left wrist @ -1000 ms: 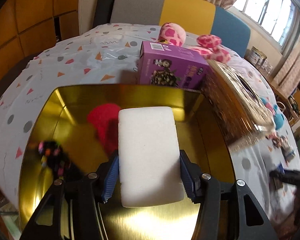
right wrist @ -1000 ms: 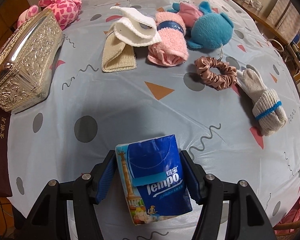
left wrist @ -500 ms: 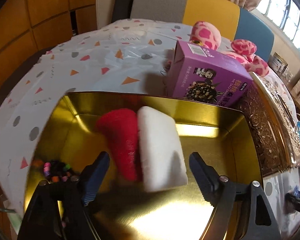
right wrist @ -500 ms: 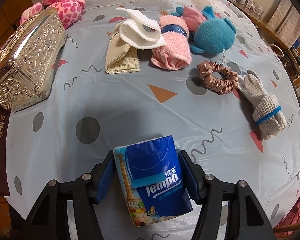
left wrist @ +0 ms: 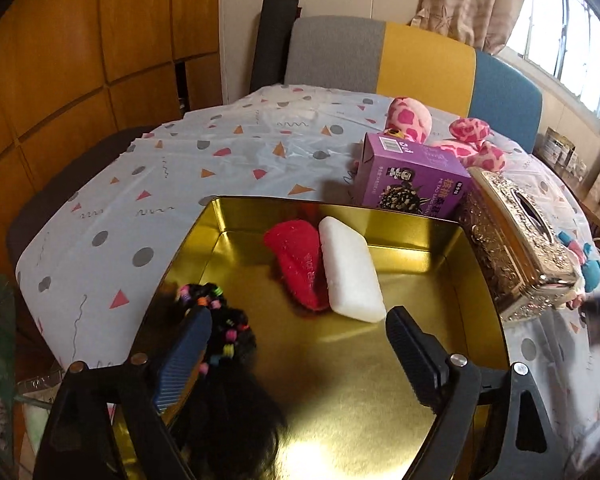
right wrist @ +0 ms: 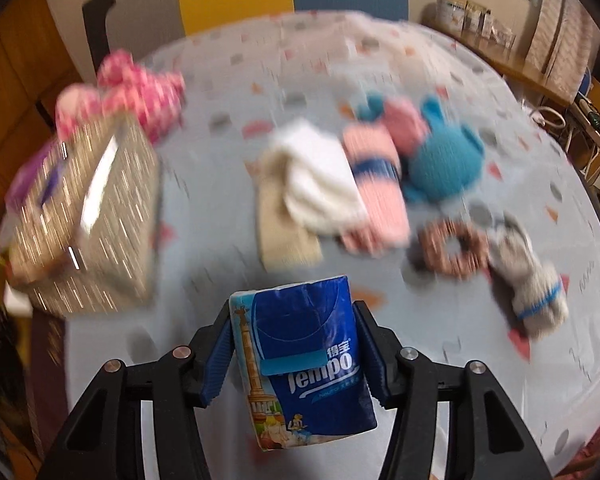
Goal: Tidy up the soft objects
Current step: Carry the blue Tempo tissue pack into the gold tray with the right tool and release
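Three soft items are seen inside the shiny gold metal tin [left wrist: 474, 280]: a white rectangular sponge [left wrist: 352, 276], a red fuzzy pad [left wrist: 296, 260] touching it, and a black hairpiece with coloured beads [left wrist: 224, 344].

The left gripper [left wrist: 298, 344] is held apart and empty above the tin. The right gripper [right wrist: 294, 346] is clamped on a blue Tempo tissue pack [right wrist: 304, 364], lifted off the patterned tablecloth [right wrist: 500, 128].

Left to sort, by the look of it: the cream folded cloths [right wrist: 312, 188], pink rolled towel [right wrist: 374, 196], blue plush toy [right wrist: 444, 164], brown scrunchie [right wrist: 452, 248] and grey knitted glove [right wrist: 528, 280]. Judged under half done.

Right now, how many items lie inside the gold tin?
3: a red sponge and white sponge side by side at the back, black beaded hair ties front left. Claw parts may hide more.

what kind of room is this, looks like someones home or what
Most likely a home dining or living room: a table under a patterned tablecloth, a colour-block upholstered seat behind it, a curtained window, and wood-panelled cabinets.
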